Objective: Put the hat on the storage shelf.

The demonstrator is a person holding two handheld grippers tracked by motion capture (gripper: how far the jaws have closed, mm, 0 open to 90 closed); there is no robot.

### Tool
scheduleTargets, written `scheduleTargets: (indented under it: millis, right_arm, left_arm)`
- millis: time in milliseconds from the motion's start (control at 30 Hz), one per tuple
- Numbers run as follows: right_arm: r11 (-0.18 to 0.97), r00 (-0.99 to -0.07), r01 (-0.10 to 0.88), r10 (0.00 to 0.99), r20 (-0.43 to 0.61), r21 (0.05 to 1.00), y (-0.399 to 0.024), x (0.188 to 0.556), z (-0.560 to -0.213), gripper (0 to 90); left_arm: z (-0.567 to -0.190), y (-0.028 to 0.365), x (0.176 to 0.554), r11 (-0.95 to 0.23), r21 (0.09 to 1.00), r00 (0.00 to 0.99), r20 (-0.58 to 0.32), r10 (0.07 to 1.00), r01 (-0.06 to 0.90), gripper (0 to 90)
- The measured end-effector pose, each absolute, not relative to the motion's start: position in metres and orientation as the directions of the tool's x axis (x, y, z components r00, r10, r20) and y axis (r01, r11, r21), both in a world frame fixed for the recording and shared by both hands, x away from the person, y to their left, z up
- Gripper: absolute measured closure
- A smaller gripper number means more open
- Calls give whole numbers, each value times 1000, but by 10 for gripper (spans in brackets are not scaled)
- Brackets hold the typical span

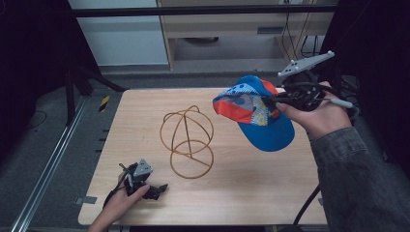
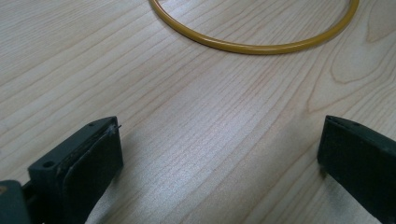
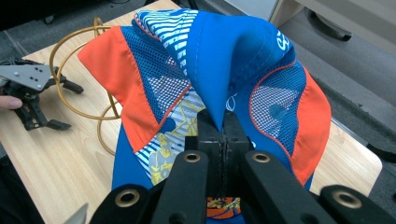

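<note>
A blue, orange and patterned cap (image 1: 254, 110) hangs in the air over the table's right half, with my right gripper (image 1: 275, 100) shut on its crown fabric. The right gripper view has the two black jaws pressed together on a fold of the cap (image 3: 224, 79). A gold wire hat stand (image 1: 187, 140) sits at the table's middle, left of the cap. My left gripper (image 1: 157, 189) rests open on the table near the front left, below the stand. Its fingers (image 2: 88, 158) stand wide apart over bare wood, the stand's base ring (image 2: 252, 45) just ahead of them.
The light wooden table (image 1: 241, 188) has its front edge close to my left hand. Dark floor and a metal rail (image 1: 48, 164) run along the left. A cabinet and cables (image 1: 295, 29) stand behind the table.
</note>
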State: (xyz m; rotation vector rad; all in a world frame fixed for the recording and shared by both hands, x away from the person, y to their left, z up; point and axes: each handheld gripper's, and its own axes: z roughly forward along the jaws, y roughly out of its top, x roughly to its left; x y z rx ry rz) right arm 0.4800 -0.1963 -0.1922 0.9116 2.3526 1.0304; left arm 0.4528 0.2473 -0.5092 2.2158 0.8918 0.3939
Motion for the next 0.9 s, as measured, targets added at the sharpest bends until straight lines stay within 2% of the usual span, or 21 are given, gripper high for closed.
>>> scheduleTargets:
  millis: [233, 900]
  right_arm:
    - [512, -710, 392, 697, -103, 764, -184, 485, -199, 898]
    - [512, -737, 344, 666, -111, 787, -149, 501, -180, 898]
  left_arm:
    - [-509, 247, 453, -513, 709, 715, 18, 699, 483, 0]
    - [-509, 247, 453, -515, 708, 717, 18, 697, 483, 0]
